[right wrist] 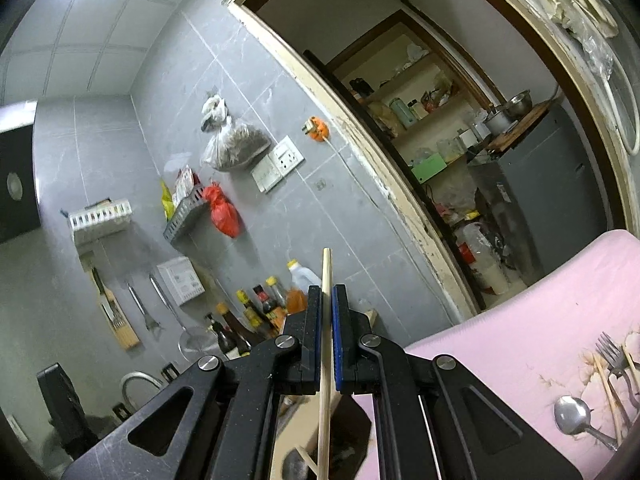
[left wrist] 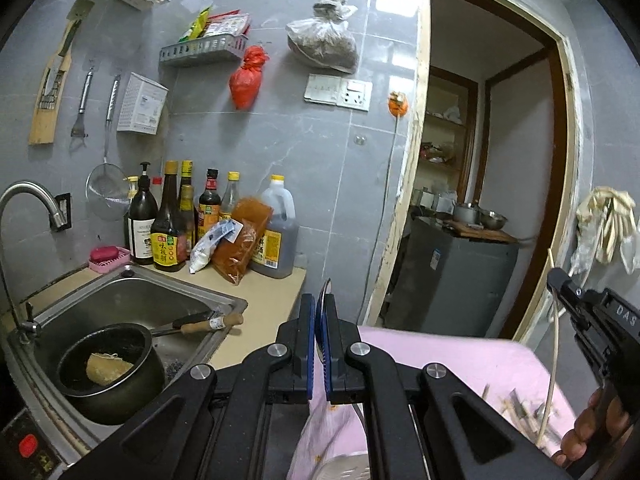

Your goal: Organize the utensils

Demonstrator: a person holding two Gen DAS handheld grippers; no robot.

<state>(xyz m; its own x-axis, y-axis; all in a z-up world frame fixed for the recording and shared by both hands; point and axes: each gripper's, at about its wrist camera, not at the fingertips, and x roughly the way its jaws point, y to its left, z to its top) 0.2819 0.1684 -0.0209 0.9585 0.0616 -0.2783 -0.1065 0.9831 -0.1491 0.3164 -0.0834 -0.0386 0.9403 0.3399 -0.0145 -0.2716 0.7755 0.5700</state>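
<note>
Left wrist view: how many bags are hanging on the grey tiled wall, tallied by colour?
Red bag: 1
Clear bag with dark contents: 1
Total: 2

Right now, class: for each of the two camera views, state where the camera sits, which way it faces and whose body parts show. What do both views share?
Left wrist: on the left gripper, facing the grey tiled wall, steel sink and doorway; a hand shows holding the right gripper.
Right wrist: on the right gripper, fingers shut on a pale wooden chopstick, facing wall and doorway; no body shows.
Shared: red plastic bag, pink tray.
</note>
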